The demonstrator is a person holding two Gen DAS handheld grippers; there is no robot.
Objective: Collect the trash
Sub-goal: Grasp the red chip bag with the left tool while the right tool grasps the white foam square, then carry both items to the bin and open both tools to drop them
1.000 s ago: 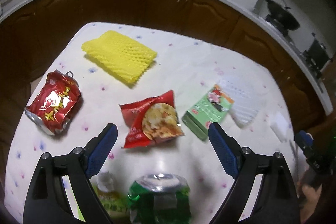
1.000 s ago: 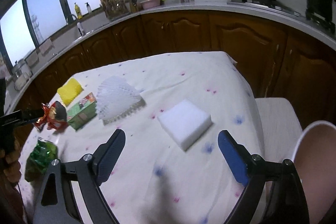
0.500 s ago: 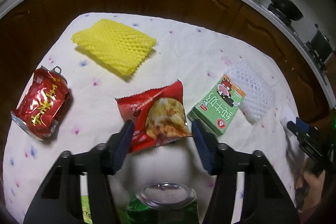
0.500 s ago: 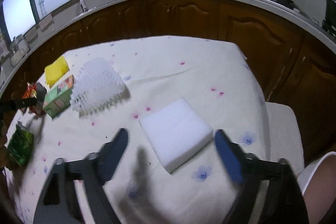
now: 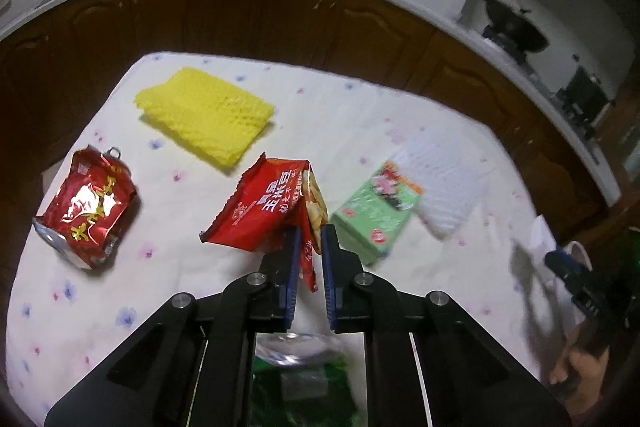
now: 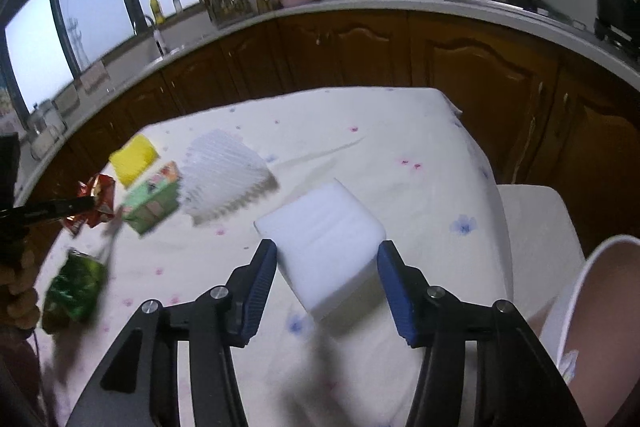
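Red snack wrapper (image 5: 272, 211) sits pinched in the left gripper (image 5: 310, 239), jaws closed tight on its near edge; bag lifted off the counter (image 5: 340, 115), tilted, long axis running from the jaws up and away to the left. White foam block (image 6: 324, 239) lies between the right gripper (image 6: 326, 259) fingers, jaws closing, about half open, pads just beside its sides; contact cannot be told. Block flat on the cloth, one corner pointing toward the camera.

Around the wrapper: green carton (image 5: 376, 211) just right, long axis diagonal, its far end touching the white foam net (image 5: 444, 179). Yellow foam net (image 5: 208, 115) behind left, lying flat. Crushed red can (image 5: 86, 207) well left, on its side, pull-tab end pointing away. Green crushed can (image 5: 296, 379) under the gripper body, mostly hidden. Blurred right gripper tip and a hand at the right edge of the left view.

Right view: white bin (image 6: 592, 315) at lower right, off the counter edge. Wooden cabinets (image 6: 360, 51) ring the far side.
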